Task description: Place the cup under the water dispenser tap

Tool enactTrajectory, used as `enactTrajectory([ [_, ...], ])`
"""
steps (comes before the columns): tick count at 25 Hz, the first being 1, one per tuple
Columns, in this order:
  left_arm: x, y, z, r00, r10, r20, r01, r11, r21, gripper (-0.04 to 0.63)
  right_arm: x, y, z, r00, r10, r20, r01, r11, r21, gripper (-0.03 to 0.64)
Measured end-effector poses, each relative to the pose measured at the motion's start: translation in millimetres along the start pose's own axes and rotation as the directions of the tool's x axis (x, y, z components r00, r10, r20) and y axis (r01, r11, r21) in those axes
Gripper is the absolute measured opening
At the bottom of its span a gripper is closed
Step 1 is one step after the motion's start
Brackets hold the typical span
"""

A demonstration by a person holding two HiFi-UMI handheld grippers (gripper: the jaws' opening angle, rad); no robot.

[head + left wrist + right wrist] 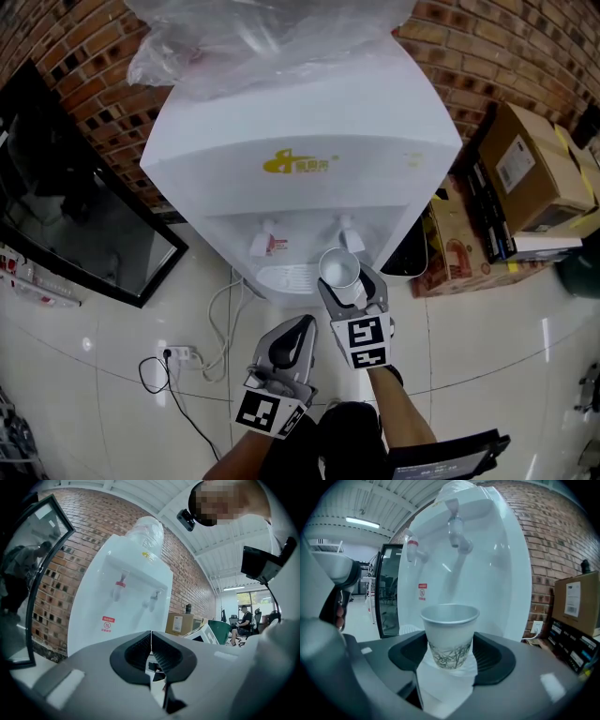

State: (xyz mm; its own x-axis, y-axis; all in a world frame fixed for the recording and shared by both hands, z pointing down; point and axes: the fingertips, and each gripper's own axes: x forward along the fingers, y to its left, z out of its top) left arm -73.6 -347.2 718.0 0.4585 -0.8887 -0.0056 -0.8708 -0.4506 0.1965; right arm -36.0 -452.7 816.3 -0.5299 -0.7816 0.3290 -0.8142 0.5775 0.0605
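Note:
A white paper cup (450,632) with a grey leaf print stands upright between the jaws of my right gripper (451,654), which is shut on it. In the head view the cup (339,269) hangs just in front of the white water dispenser (300,159), close under its right tap (349,232). That tap (457,531) shows above and beyond the cup in the right gripper view. The red-handled left tap (262,239) is beside it, over the drip tray (291,277). My left gripper (286,349) is lower and nearer to me, shut with nothing in it (151,654).
A plastic-wrapped bottle (253,33) tops the dispenser against a brick wall (487,52). Cardboard boxes (530,173) stand to the right, a dark glass-door cabinet (66,220) to the left. A power strip with cables (178,356) lies on the tiled floor.

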Motion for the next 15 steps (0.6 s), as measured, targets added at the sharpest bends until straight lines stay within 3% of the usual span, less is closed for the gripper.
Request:
enactTrajectory([
  [6, -0.8, 4.1, -4.5, 1.0, 0.007, -0.002, -0.007, 1.0, -0.005, -0.014, 0.9, -2.2, 1.0, 1.0, -0.015, 0.022, 0.015, 1.0, 0.004, 0.316],
  [9, -0.7, 4.1, -5.2, 1.0, 0.005, -0.004, -0.005, 1.0, -0.004, -0.013, 1.8, -2.0, 2.2, 0.999, -0.003, 0.032, 0.002, 1.0, 0.022, 0.368],
  [15, -4.8, 3.8, -5.7, 1.0, 0.003, -0.004, -0.003, 1.0, -0.006, -0.014, -0.5, 1.8, 3.1, 0.999, -0.004, 0.043, 0.003, 1.0, 0.015, 0.388],
])
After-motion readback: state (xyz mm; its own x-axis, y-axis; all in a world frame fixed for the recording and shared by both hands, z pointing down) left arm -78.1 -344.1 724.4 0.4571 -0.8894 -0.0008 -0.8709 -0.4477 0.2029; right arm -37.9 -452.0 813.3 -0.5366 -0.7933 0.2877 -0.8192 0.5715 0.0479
